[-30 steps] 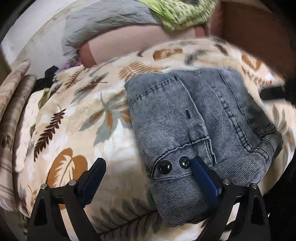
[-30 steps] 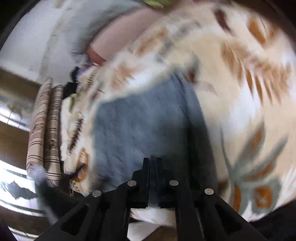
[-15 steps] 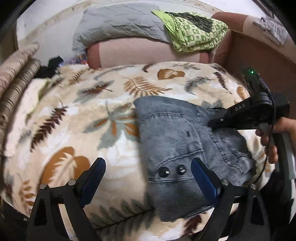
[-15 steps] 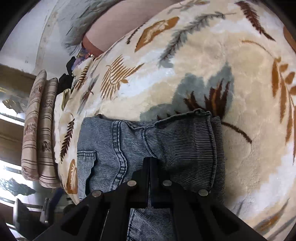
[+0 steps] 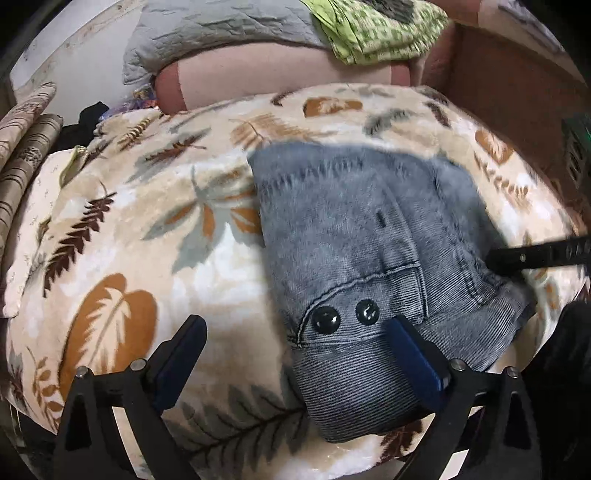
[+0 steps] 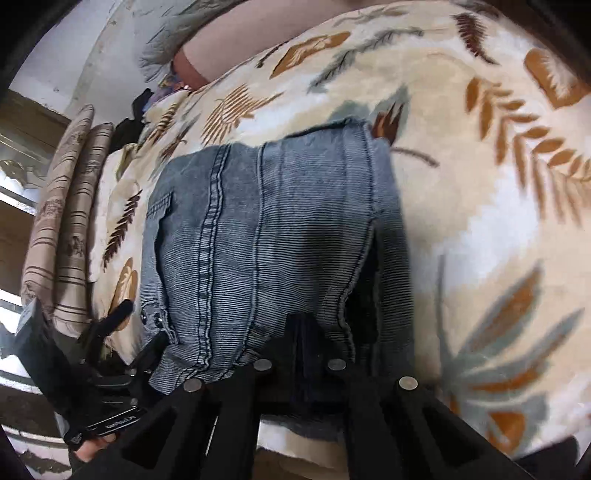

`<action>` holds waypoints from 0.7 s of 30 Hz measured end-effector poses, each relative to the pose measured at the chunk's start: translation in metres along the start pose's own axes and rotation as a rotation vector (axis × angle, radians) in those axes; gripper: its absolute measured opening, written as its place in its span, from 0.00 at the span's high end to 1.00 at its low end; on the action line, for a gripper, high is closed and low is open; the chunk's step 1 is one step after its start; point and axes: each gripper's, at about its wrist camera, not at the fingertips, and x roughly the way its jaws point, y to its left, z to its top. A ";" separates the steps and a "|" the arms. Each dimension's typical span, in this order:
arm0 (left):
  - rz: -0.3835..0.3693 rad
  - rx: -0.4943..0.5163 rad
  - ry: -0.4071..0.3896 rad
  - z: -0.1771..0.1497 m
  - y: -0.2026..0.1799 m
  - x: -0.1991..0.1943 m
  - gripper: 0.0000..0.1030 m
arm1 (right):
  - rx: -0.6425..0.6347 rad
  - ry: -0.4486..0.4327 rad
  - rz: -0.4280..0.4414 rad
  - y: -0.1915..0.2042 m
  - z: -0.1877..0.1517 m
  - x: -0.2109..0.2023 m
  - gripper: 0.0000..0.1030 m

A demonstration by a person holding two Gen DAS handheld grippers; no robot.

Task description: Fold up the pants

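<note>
Folded grey pants (image 5: 369,251) lie compact on leaf-print blanket (image 5: 122,236); left gripper (image 5: 295,354) spread wide at waistband end beside two buttons (image 5: 345,315), holding nothing; right gripper (image 6: 301,332) pressed together against pants' side edge, seemingly tucking fold flat

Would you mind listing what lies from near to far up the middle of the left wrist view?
Folded pants → leaf-print blanket → pink cushion → grey quilt.
</note>
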 end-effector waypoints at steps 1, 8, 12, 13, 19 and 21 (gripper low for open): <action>0.005 -0.013 -0.025 0.001 0.002 -0.009 0.04 | -0.030 -0.029 -0.018 0.007 -0.003 -0.011 0.92; 0.025 0.056 0.017 -0.009 -0.017 0.012 0.03 | -0.075 -0.009 0.021 0.000 -0.039 0.001 0.92; 0.006 0.021 -0.026 0.000 -0.011 -0.009 0.04 | -0.062 0.004 -0.003 -0.002 -0.022 -0.019 0.92; 0.004 0.017 -0.046 0.001 -0.011 -0.013 0.04 | -0.083 -0.017 -0.048 0.002 -0.015 -0.026 0.91; -0.014 0.027 0.023 -0.008 -0.017 0.011 0.04 | -0.264 -0.091 -0.104 0.067 0.058 -0.047 0.57; -0.033 0.024 0.031 -0.008 -0.015 0.013 0.04 | -0.367 -0.100 -0.142 0.104 0.088 -0.032 0.03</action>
